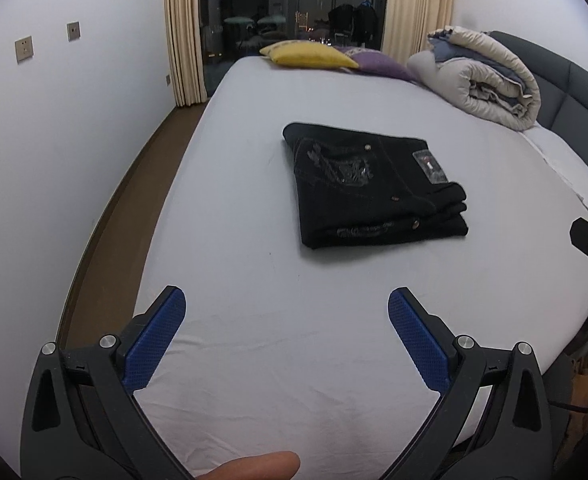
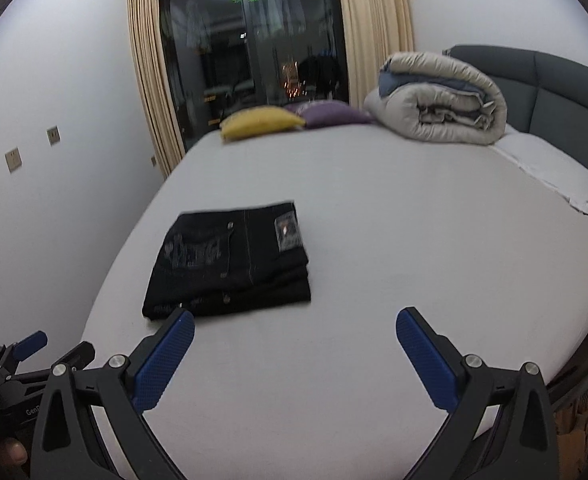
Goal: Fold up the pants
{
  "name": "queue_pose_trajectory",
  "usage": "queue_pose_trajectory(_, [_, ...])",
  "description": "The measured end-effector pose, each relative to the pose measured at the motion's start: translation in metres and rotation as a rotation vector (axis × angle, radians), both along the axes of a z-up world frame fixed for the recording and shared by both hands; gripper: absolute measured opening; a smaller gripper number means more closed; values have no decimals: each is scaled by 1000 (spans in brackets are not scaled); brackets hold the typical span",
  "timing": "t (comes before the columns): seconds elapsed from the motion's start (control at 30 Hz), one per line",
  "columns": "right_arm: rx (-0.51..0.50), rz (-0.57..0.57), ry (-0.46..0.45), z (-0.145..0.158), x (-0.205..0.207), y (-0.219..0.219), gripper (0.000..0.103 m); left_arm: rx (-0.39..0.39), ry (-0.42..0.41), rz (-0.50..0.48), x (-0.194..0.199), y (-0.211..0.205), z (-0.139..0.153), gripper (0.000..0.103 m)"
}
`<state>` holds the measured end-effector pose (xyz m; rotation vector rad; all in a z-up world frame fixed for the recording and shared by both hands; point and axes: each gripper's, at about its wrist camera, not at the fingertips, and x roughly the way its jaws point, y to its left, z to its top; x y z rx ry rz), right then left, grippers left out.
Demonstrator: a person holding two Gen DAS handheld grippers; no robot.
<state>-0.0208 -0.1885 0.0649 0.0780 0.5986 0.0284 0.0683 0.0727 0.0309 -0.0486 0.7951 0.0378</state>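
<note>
Black pants (image 1: 374,184) lie folded into a compact stack on the white bed (image 1: 254,320), back pocket embroidery and a tag facing up. My left gripper (image 1: 286,304) hovers open above the sheet, well short of the pants, with nothing between its blue pads. In the right wrist view the same pants (image 2: 230,260) lie ahead and to the left. My right gripper (image 2: 294,326) is open and empty over the sheet; its left fingertip sits just in front of the stack's near edge. The left gripper (image 2: 30,344) shows at the lower left of that view.
A rolled duvet (image 1: 486,76) lies by the grey headboard (image 1: 574,92), with a white pillow (image 2: 550,172) alongside. Yellow (image 1: 310,54) and purple (image 1: 378,64) cushions rest at the bed's far edge before a dark window with beige curtains. A strip of wooden floor (image 1: 106,216) runs along the left wall.
</note>
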Motion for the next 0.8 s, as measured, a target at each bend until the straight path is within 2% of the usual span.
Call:
queue_pose_trajectory(0.17, [-23, 32, 33, -12, 2, 12, 103, -12, 32, 5, 12, 3, -13, 103])
queue_pose_trajectory(0.8, [-49, 64, 114, -35, 7, 25, 103, -12, 66, 7, 18, 6, -20, 103])
